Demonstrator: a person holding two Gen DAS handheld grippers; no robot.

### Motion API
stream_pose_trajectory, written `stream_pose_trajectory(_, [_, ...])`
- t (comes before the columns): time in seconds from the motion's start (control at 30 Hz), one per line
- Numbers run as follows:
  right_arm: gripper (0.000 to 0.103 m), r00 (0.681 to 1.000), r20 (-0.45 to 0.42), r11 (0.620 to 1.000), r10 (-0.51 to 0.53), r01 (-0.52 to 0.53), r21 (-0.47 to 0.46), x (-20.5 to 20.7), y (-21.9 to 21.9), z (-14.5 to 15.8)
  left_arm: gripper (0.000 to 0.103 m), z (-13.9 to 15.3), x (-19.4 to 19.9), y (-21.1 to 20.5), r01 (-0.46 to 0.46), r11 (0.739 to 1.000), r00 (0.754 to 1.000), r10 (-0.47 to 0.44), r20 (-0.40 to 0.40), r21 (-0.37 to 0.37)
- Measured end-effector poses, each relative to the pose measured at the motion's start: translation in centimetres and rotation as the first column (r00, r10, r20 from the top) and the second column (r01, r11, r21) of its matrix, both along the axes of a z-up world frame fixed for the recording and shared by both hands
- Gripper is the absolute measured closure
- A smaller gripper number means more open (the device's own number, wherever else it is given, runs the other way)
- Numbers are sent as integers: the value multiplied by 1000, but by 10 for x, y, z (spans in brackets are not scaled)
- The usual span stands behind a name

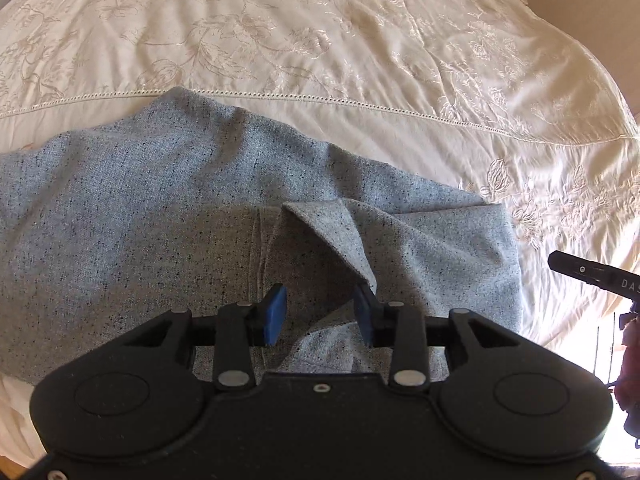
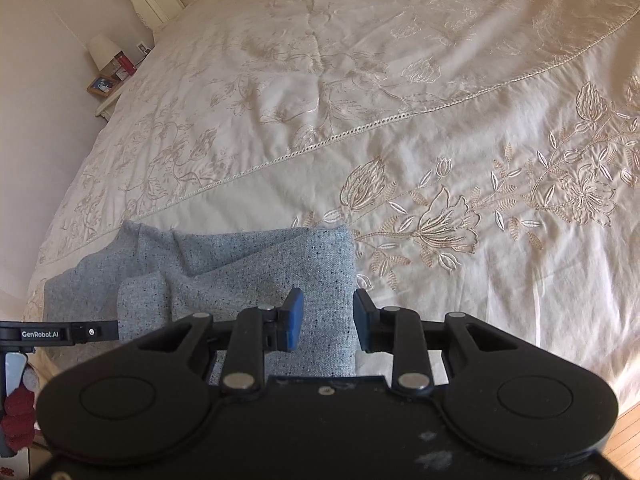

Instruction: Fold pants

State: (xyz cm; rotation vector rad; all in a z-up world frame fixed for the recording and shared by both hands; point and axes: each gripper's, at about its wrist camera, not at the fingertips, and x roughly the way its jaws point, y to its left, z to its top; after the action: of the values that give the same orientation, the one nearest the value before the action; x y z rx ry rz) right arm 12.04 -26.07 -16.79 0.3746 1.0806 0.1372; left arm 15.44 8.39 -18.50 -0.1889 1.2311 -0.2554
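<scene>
In the left wrist view, the grey speckled pants (image 1: 168, 216) lie spread on the cream embroidered bedspread (image 1: 360, 40), near its front edge. A corner flap of the cloth stands up in a peak just ahead of the left gripper (image 1: 320, 312). Its blue pads (image 1: 276, 312) are spread apart with nothing between them; the right-hand pad sits just beside the raised flap, though whether it touches is unclear. At the far right edge, part of the right gripper shows over the bedspread. In the right wrist view, the pants (image 2: 256, 268) appear folded into layers with a straight right edge running down toward the right gripper (image 2: 328, 324). That gripper is released too, pads (image 2: 292, 324) apart, hovering over the right edge. A bedside table (image 2: 108, 84) with a lamp stands against the wall at upper left.
</scene>
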Motion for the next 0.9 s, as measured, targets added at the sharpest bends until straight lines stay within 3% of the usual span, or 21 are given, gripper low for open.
stream_pose_trajectory(0.17, [73, 1000, 13, 1000, -7, 7, 6, -2, -1, 4, 57, 19, -13, 4, 1, 999, 998, 1, 59, -35])
stream_pose_trajectory(0.3, [73, 1000, 14, 1000, -5, 5, 7, -4, 2, 5, 55, 8, -7, -6, 28, 998, 998, -31, 50, 59])
stream_pose_trajectory(0.47, [73, 1000, 23, 1000, 12, -12, 7, -6, 3, 8, 55, -13, 7, -17, 59, 996, 998, -60, 11, 62])
stream_pose_trajectory(0.53, [73, 1000, 20, 1000, 14, -14, 4, -7, 3, 7, 56, -25, 13, -27, 101, 993, 994, -97, -53, 64])
stream_pose_trajectory(0.57, [73, 1000, 19, 1000, 16, -16, 2, -7, 2, 7, 70, -34, 15, -32, 122, 988, 988, -111, -107, 94])
stream_pose_trajectory(0.6, [73, 1000, 19, 1000, 17, -17, 0, -7, 1, 7, 101, -39, 15, -34, 127, 981, 985, -108, -132, 146])
stream_pose_trajectory(0.63, [73, 1000, 23, 1000, 19, -19, -2, -7, 0, 8, 98, -40, 13, -33, 120, 976, 986, -96, -134, 184])
stream_pose_trajectory(0.77, [73, 999, 31, 999, 39, -39, 8, -1, -2, 9, 98, -39, 5, -5, 32, 991, 987, -12, -157, 127])
stream_pose_trajectory(0.9, [91, 993, 28, 994, 112, -112, 10, 19, 9, 0, 98, -37, 2, -1, 33, 992, 988, -13, -153, 126])
